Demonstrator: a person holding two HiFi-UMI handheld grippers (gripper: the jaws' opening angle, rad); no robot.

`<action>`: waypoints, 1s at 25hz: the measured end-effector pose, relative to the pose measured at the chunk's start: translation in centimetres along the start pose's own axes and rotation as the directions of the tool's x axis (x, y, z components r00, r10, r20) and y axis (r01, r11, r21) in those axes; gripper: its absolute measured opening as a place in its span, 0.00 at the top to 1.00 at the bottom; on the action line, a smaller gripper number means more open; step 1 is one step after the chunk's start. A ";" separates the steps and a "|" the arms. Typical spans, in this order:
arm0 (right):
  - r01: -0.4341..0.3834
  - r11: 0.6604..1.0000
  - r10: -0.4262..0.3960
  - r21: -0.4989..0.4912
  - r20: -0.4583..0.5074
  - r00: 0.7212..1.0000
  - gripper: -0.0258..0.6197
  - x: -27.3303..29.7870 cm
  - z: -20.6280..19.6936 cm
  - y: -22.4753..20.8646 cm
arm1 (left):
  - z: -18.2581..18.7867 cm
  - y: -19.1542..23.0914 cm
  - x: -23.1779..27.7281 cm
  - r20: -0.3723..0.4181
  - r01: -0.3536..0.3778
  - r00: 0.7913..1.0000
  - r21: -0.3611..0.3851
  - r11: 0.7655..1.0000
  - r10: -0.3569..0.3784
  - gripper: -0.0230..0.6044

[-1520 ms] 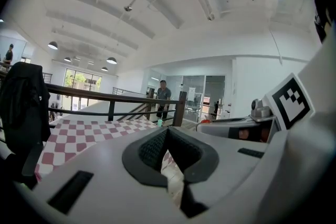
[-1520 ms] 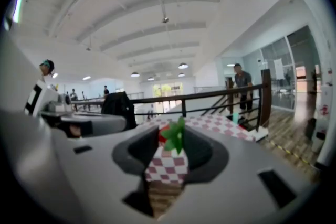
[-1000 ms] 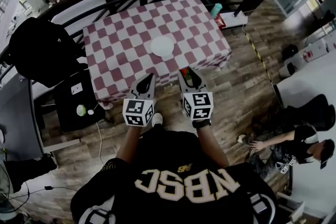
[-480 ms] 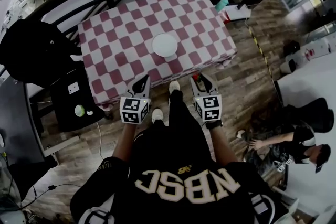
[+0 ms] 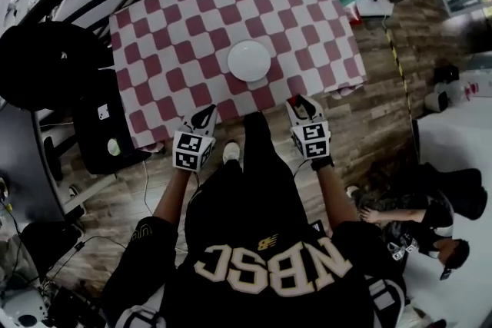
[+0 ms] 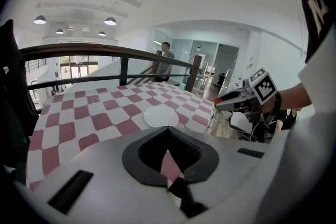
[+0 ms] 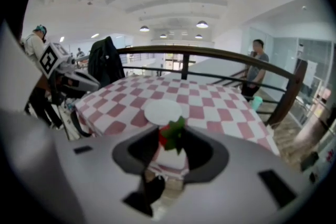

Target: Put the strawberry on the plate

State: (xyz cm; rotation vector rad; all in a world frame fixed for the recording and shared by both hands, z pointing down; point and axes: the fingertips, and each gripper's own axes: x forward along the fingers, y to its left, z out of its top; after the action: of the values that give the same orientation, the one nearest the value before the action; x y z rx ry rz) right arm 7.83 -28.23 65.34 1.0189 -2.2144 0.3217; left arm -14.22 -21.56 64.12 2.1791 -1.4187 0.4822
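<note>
Checkered table (image 5: pixel 169 50) bears a white plate (image 5: pixel 249 61); right claw (image 5: pixel 302 102) grips the strawberry (image 7: pixel 169 135), left claw (image 5: pixel 206 113) closed, empty.

A small red strawberry with a green leafy cap (image 7: pixel 170 136) sits pinched between the jaws of the right hand-held gripper (image 5: pixel 303 104), leaves uppermost, in the air by the near edge of the worktop covered in red-and-white checked cloth (image 5: pixel 169 50). A round, plain white plate (image 5: pixel 249 61) lies flat near the worktop's middle, apart from the strawberry and beyond it.
</note>
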 end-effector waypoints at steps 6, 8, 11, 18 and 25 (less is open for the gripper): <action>-0.096 0.995 0.093 -0.037 -0.065 0.994 0.73 6.6 -0.1 -1.9 | -2.0 1.9 4.9 -0.110 0.013 0.994 -0.021 1.000 -0.015 0.95; -0.129 0.990 0.124 -0.057 -0.086 0.989 0.73 8.8 0.2 -2.4 | -2.5 2.6 6.6 -0.144 0.025 0.989 -0.045 0.999 -0.032 0.95; -0.171 0.981 0.160 -0.088 -0.117 0.980 0.73 11.8 0.7 -3.2 | -3.1 3.7 8.6 -0.182 0.028 0.983 -0.054 0.998 -0.037 0.95; -0.261 0.959 0.246 -0.109 -0.135 0.960 0.73 17.4 2.3 -2.0 | -2.9 5.2 11.5 -0.219 0.021 0.975 -0.042 0.999 -0.030 0.95; -0.337 0.924 0.311 -0.180 -0.158 0.937 0.73 20.4 3.3 1.5 | -2.9 4.8 12.8 -0.226 0.004 0.974 -0.063 0.998 -0.018 0.95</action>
State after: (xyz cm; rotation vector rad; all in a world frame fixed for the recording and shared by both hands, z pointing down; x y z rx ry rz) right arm -4.39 -40.60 76.52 0.5050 -2.2414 0.2881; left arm -13.60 -31.01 74.36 2.0103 -1.2801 0.6512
